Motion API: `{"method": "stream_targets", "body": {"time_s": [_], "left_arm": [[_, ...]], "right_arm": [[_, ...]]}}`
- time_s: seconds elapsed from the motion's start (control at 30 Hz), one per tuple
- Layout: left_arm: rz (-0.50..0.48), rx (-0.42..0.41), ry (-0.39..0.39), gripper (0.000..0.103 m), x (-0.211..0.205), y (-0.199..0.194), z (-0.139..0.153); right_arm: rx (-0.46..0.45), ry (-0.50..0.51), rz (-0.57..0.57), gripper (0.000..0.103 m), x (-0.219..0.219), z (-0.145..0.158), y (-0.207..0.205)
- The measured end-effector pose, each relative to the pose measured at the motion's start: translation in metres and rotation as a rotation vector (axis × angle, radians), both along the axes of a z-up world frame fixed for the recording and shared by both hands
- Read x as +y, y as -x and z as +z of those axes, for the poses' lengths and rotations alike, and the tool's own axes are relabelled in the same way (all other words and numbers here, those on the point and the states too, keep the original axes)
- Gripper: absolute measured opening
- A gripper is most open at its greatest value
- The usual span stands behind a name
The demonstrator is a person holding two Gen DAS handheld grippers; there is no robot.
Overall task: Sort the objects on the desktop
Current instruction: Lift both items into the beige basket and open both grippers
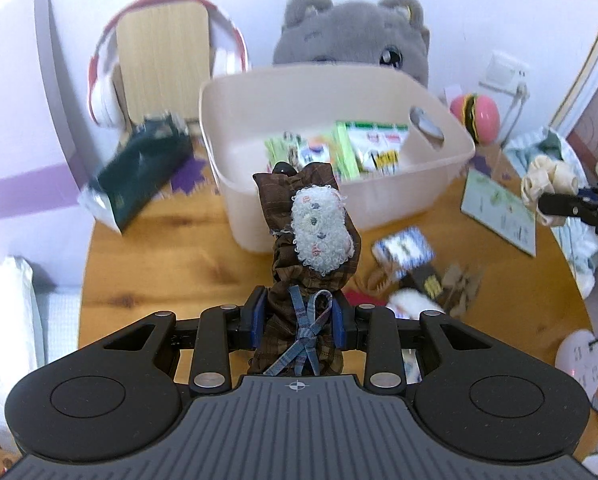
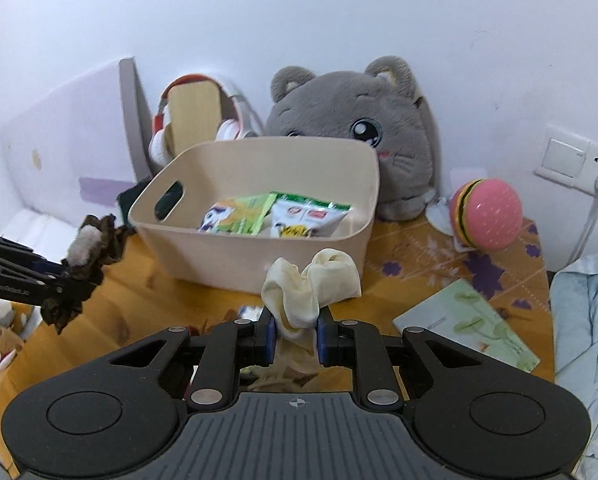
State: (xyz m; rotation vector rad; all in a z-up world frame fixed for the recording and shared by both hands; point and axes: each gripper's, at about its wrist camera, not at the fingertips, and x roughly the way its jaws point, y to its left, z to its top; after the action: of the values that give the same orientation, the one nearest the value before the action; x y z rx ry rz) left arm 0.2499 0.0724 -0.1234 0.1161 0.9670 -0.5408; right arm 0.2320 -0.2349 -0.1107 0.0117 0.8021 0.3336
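Note:
My left gripper [image 1: 299, 320] is shut on a brown plaid scrunchie [image 1: 295, 292] with a curly white patch and a blue bow, held above the round wooden table [image 1: 203, 248]. From the right wrist view the same scrunchie [image 2: 95, 248] hangs at the left edge in the left gripper [image 2: 65, 278]. My right gripper [image 2: 295, 338] is shut on a cream scrunchie [image 2: 311, 284], also lifted off the table; it shows at the right edge of the left wrist view as the cream scrunchie [image 1: 547, 180]. Straight ahead stands a beige bin [image 2: 259, 264] holding snack packets [image 2: 283, 216].
Behind the bin lean a grey cat plush [image 2: 379, 128] and red-white headphones [image 1: 103, 92] on a wooden stand. A burger toy [image 2: 487, 216], a green booklet [image 2: 471, 324], a dark pack [image 1: 139, 176] and several small loose items [image 1: 411, 272] lie on the table.

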Motion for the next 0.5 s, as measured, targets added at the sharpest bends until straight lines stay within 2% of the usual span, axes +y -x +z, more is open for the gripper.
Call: {"method": "stream_targets", "body": {"time_s": [0.27,0.5], "left_arm": [[0.004,-0.081,0.012,0.033,-0.010,-0.032,0.029],[0.018,-0.119,0.012,0.033,-0.022,-0.060,0.040]], "right_arm": [[-0.049,0.022,0.006,0.018,0.001,0.016,-0.024],[-0.090,-0.001,-0.002,0.018,0.009,0.033,-0.058]]}}
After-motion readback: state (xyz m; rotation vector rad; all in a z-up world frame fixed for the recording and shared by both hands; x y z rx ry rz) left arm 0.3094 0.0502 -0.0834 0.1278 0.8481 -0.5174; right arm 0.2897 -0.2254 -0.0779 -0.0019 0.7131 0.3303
